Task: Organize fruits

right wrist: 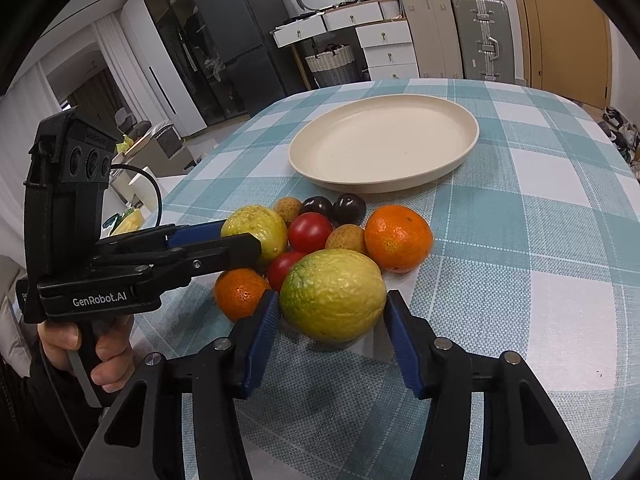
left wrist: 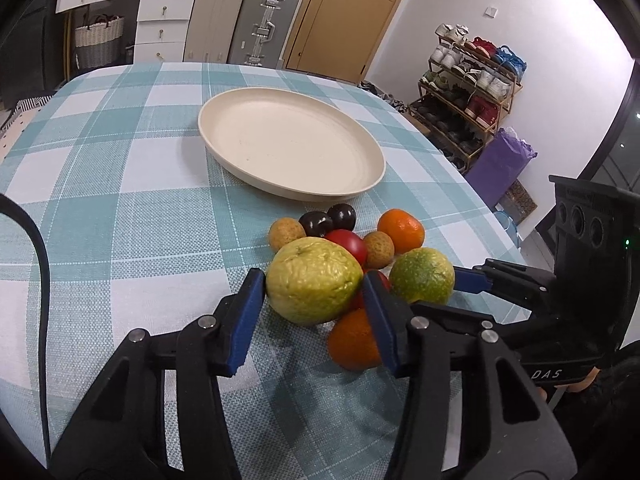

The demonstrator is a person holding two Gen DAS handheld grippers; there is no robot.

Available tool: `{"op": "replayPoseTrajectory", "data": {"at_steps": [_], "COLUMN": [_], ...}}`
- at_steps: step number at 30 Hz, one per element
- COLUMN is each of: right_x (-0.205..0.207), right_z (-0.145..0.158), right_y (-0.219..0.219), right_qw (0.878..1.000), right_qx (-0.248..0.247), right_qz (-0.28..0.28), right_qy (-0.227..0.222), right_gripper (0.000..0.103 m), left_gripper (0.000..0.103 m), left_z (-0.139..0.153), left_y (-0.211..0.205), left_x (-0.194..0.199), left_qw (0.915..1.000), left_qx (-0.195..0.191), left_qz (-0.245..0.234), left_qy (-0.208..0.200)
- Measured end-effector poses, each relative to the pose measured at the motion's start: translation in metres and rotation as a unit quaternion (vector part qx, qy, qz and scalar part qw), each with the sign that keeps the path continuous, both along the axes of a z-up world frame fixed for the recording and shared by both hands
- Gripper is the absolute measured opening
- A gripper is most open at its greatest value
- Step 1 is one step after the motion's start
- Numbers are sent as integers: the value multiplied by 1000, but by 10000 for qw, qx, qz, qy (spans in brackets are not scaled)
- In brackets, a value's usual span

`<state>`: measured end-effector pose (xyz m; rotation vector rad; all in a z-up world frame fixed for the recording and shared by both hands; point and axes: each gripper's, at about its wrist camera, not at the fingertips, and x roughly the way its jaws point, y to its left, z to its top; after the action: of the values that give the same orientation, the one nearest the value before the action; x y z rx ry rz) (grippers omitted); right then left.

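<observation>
Seemingly nothing is sorted yet: the cream plate [left wrist: 256, 120] lies bare beyond the left claw [left wrist: 314, 292], on the checked tablecloth [left wrist: 120, 160], while every fruit sits in one heap between claw and plate. From the left wrist, the blue pads [left wrist: 248, 308] press either side of a bumpy yellow-green citrus [left wrist: 312, 280], gripping it at the near edge of the heap; whether it has left the cloth cannot be told. Just beyond and to the right lie two oranges [left wrist: 402, 230], two red tomatoes [left wrist: 350, 244], two dark plums [left wrist: 342, 216], two small tan lychee-like fruits [left wrist: 286, 234] and a second green-yellow citrus [left wrist: 422, 276], which the right claw reaches from the right. From the right wrist, the right claw [right wrist: 330, 320] brackets that second citrus [right wrist: 332, 294]; its jaws stand parted just about the fruit's width, the left pad apparently touching, the right one perhaps just clear. The left claw [right wrist: 240, 236] comes in from the left onto the other citrus. So ten fruits remain to move.
</observation>
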<state>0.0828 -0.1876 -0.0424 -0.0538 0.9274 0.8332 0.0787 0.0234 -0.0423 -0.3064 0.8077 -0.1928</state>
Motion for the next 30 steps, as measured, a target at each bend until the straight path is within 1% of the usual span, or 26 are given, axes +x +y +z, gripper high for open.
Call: {"op": "replayPoseTrajectory", "data": {"at_steps": [4,9,12,15,20,24,30], "right_x": [-2,0,1,2,1,1,1], "right_z": [3,2,3,4,6,7,7], "right_y": [-2,-6,-8,-11,-16,-18,-20], "right_qw": [9999,9999,9999,9998,9997,9996,9995], "right_qx": [41,46,59,84,129,146,182], "right_qz": [9,-28,-50,-96,-145,-155,-189], "right_qy": [-139,-147,-144,-143,-178,-188,-173], "right_gripper": [54,54,54,54,54,54,54], "left_gripper": [43,43,43,44,51,51,50], "left_z": [3,3,2,2,-2,-5,-4], "left_y": [2,2,5,4,2,5,3], "left_x": [-7,-12,-13,-10,-1,2,-1], "left_qw": [10000,10000,10000,10000,9998,9994,9996], "left_qx": [-1,31,-60,-43,-64,-236,-212], "left_qz": [13,-43,-16,-19,-27,-40,-76], "left_qy": [-81,-63,3,49,195,250,152]}}
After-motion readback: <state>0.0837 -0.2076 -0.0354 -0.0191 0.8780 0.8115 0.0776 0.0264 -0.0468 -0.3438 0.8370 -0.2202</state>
